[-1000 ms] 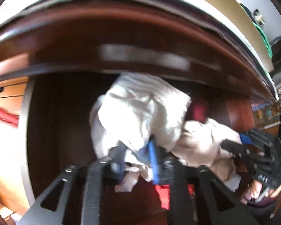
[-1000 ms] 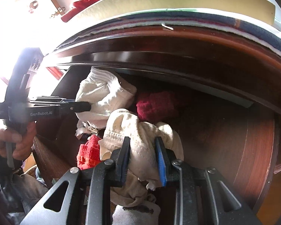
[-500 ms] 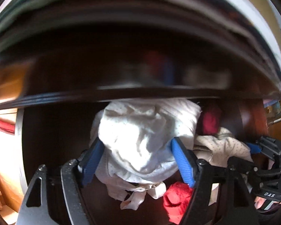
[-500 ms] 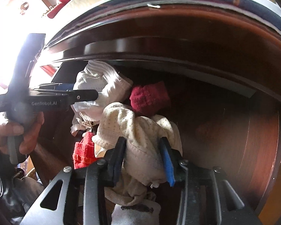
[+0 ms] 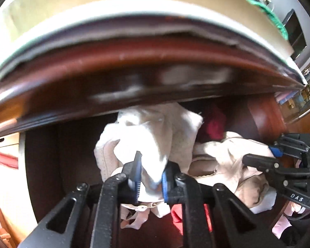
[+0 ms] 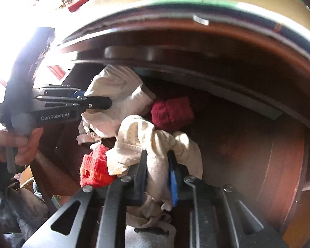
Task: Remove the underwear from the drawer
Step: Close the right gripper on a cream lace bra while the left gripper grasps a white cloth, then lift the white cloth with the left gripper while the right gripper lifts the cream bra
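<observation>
Left wrist view is showing the left hand-held gripper (image 5: 150, 173) closing its jaws on a bunched fold of white underwear (image 5: 155, 136), the blue pads pressing into the cloth from both sides. That garment is looking thin and crumpled, faintly dotted, with a pale hem trailing below the fingers, and it is sitting inside the dark wooden drawer (image 5: 41, 165), its upper part tucked under the cabinet's front edge. Just to its right, a cream dotted underwear (image 5: 227, 161) is lying in a wrinkled heap, touching the white one. A dark red knitted cloth (image 5: 215, 124) is sitting behind the two, and a bright red cloth (image 5: 177, 215) is peeking out beneath the left fingers.

Right wrist view is showing the right hand-held gripper (image 6: 158, 173) closing on the cream garment (image 6: 155, 144), a thick twist of fabric squeezed between its black and blue pads, with more of it hanging down below the jaws. Both grippers are pointing steeply downward into the drawer, side by side. At the left of this view a person's hand (image 6: 14, 142) is wrapping around the handle of the left gripper (image 6: 97, 103), whose tips are lying against the white garment (image 6: 117, 99). The bright red cloth (image 6: 95, 167) is resting at the near left, the dark red one (image 6: 171, 111) farther back, on the drawer's bare wooden bottom (image 6: 237, 136).
</observation>
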A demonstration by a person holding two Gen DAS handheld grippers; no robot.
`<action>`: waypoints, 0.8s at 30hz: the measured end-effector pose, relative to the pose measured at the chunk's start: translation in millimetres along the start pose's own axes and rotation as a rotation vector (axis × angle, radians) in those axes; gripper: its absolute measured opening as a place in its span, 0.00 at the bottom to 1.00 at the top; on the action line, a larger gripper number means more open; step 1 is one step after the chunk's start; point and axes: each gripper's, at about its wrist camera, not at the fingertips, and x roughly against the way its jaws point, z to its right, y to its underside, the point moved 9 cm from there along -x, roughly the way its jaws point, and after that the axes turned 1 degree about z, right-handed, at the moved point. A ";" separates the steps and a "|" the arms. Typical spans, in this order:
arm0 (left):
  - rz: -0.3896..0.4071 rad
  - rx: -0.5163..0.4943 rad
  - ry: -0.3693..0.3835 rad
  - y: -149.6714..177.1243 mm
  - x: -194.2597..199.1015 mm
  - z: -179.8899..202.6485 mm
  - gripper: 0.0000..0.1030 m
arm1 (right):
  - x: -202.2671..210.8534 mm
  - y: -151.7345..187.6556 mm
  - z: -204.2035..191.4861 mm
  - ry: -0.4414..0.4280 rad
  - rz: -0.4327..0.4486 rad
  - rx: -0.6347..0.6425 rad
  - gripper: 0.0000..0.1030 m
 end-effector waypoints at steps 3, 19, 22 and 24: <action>0.053 -0.002 0.018 -1.1 11.0 5.2 0.11 | 8.4 -1.6 -3.4 -0.002 0.059 0.013 0.16; 0.219 -0.038 0.045 -2.1 71.2 -16.5 0.08 | 47.8 -2.3 -9.3 -0.041 0.274 0.049 0.14; 0.245 -0.045 0.046 3.7 86.0 -23.6 0.07 | 58.1 -1.3 -8.6 -0.043 0.304 0.055 0.13; 0.258 -0.049 0.046 3.9 89.2 -28.2 0.07 | 62.3 -0.9 -8.1 -0.049 0.322 0.059 0.13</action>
